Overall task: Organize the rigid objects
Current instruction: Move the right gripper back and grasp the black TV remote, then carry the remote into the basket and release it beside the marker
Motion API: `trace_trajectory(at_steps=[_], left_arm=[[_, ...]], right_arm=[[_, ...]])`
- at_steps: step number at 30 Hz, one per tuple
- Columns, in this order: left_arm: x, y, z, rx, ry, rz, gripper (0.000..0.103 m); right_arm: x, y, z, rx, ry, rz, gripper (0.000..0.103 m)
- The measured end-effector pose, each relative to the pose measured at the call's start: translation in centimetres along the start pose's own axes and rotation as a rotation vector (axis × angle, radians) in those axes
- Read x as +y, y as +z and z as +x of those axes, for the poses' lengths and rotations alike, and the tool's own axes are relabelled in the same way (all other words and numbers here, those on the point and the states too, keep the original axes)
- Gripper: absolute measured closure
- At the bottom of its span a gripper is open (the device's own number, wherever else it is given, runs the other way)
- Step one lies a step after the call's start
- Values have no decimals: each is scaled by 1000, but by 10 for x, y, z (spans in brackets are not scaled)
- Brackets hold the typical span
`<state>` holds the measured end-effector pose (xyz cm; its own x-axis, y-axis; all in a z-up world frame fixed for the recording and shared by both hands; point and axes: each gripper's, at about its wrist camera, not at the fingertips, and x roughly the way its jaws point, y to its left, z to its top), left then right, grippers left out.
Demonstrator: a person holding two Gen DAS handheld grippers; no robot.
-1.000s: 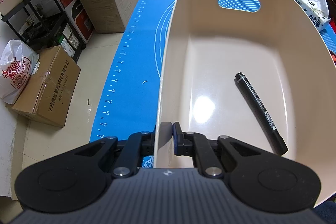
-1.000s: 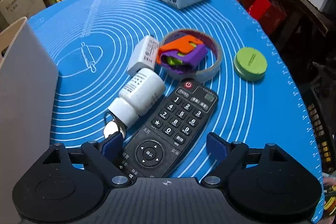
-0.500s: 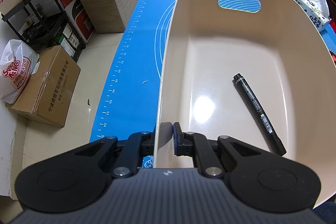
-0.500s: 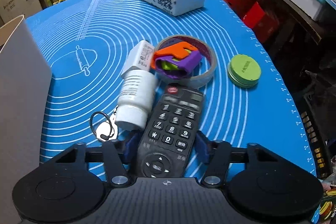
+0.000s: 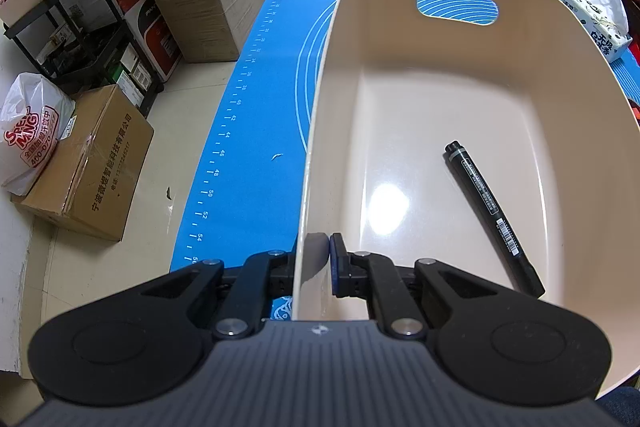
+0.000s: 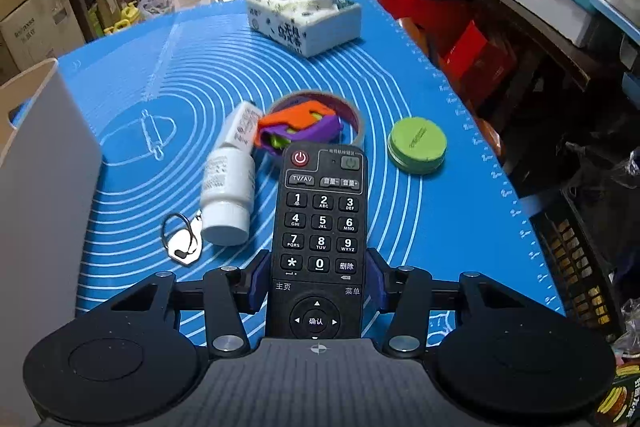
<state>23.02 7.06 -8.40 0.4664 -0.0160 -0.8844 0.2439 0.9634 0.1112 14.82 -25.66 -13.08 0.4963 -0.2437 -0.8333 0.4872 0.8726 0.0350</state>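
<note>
My left gripper (image 5: 316, 259) is shut on the near left rim of a beige plastic bin (image 5: 400, 99); a black marker (image 5: 492, 215) lies inside it. My right gripper (image 6: 318, 279) is shut on a black remote control (image 6: 322, 223), gripped at its lower half and lifted off the blue mat (image 6: 132, 107). On the mat lie a white pill bottle (image 6: 228, 195), a key ring (image 6: 182, 235), a white charger block (image 6: 242, 125), a tape roll (image 6: 356, 119) holding an orange and purple toy (image 6: 300, 127), and a green round tin (image 6: 416, 145). The bin's wall (image 6: 44, 171) shows at the left.
A tissue box (image 6: 304, 21) stands at the mat's far side. Cardboard boxes (image 5: 88, 167) and a black shelf rack (image 5: 80, 39) stand on the floor left of the table. Shelves and a black crate (image 6: 576, 267) crowd the right side.
My right gripper closed on the remote and raised it, turning it to point straight ahead. My left gripper kept its hold on the bin rim; the marker shifted slightly.
</note>
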Motion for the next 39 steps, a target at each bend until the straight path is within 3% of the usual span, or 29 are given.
trace_trajectory(at_steps=[11, 22, 33, 39], left_arm=[[0, 0, 1, -1, 2, -6, 91], [0, -1, 1, -2, 2, -14, 91], [0, -1, 1, -2, 1, -13, 91], [-1, -1, 2, 0, 3, -11, 91]], right_arm=[[12, 22, -49, -176, 59, -50, 49], [56, 54, -96, -285, 226, -106, 49], [141, 66, -114, -321, 388, -237, 49], [180, 56, -104, -229, 458, -288, 49]])
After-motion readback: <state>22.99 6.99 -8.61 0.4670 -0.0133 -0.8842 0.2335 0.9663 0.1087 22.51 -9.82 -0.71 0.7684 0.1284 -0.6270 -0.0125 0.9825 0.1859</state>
